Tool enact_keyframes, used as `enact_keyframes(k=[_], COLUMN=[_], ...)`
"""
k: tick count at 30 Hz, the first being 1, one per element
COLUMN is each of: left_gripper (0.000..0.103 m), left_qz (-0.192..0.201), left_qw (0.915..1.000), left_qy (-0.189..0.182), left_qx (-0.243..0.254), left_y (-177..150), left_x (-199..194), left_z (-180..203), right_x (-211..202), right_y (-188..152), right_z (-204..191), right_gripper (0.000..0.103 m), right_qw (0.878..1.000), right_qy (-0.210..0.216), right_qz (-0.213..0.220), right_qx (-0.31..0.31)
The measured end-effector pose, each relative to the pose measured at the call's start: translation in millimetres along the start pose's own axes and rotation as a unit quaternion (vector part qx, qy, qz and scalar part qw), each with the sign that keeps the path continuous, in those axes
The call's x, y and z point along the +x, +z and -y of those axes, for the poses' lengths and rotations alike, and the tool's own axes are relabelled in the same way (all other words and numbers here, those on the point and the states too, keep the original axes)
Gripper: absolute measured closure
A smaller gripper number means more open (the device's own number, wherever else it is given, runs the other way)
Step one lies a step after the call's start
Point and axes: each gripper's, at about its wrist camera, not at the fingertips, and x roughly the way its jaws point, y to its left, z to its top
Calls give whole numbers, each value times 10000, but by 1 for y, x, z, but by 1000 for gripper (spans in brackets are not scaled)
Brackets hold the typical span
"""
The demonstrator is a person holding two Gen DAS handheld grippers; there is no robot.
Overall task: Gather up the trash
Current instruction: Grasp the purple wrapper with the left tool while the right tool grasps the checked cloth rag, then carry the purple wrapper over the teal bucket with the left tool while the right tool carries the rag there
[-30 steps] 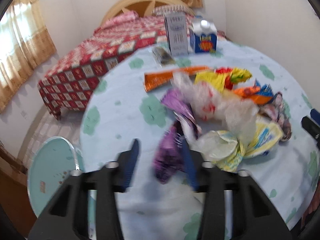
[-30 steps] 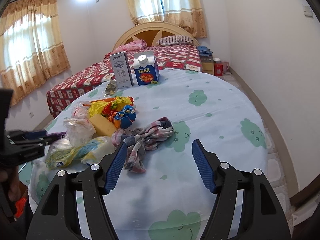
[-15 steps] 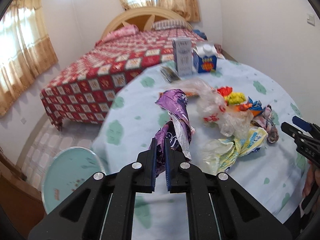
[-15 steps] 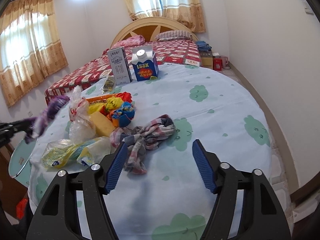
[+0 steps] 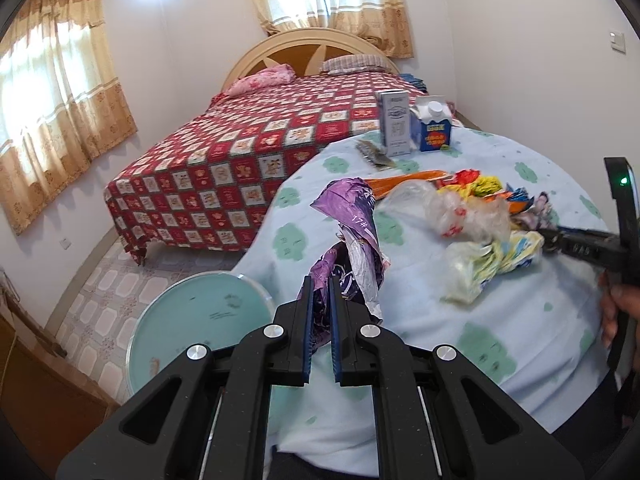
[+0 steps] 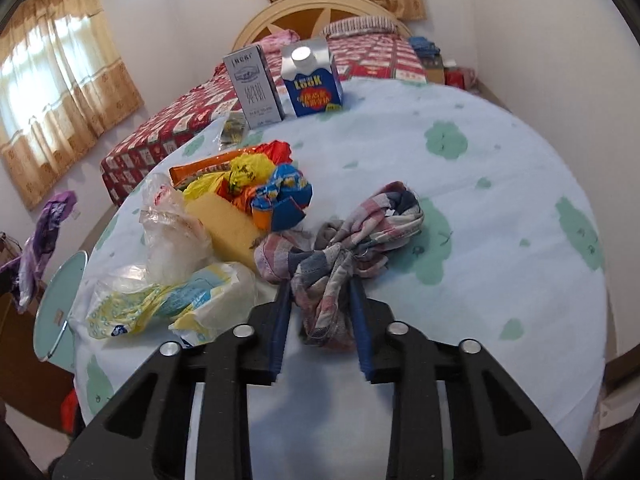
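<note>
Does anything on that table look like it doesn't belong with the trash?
Yes: the checked cloth. It lies bunched among crumpled wrappers and plastic bags but looks like fabric, not litter. The right claw has just been closing on it. The two cartons stand upright, apart from the pile.

You can see a big bed [image 5: 248, 152] with a red blanket, curtains [image 5: 60, 120] at the window, and a round green stool [image 5: 200, 320].
</note>
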Motion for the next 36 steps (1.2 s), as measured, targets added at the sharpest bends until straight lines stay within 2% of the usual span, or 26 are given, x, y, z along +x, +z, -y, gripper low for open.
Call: enact_keyframes(k=[7,12,16,22,28,36], left_gripper=[96,96,96,96,96,96], left_qz=[27,-43,-61,14,-47,-112], left_qw=[9991,9973,9958,9940,9932,9908], left_qy=[286,490,622,820,849,974], left_qx=[-321,-543,-664,-729,-799,-937], left_y=[-16,-28,-33,-34,-36,-42], left_x=[-9,-8,-8,-13,-9,-7], left_z=[-46,-73,-89,-103,-109,-127], right_x=[-26,-59,-74,-70,-55,-41], right_y=[1,10,16,22,24,24], right_z=[0,-19,-42,-76,-129,-180], right_gripper=[84,84,84,84,84,84], right_qw=[9988,9948,9918,9880,9812,9724], right_qy=[-228,-324,-166,216,628,872], right_qz=[425,874,1081,1235,1158,1081], right_qx=[-89,-413,-664,-903,-1408,-1875])
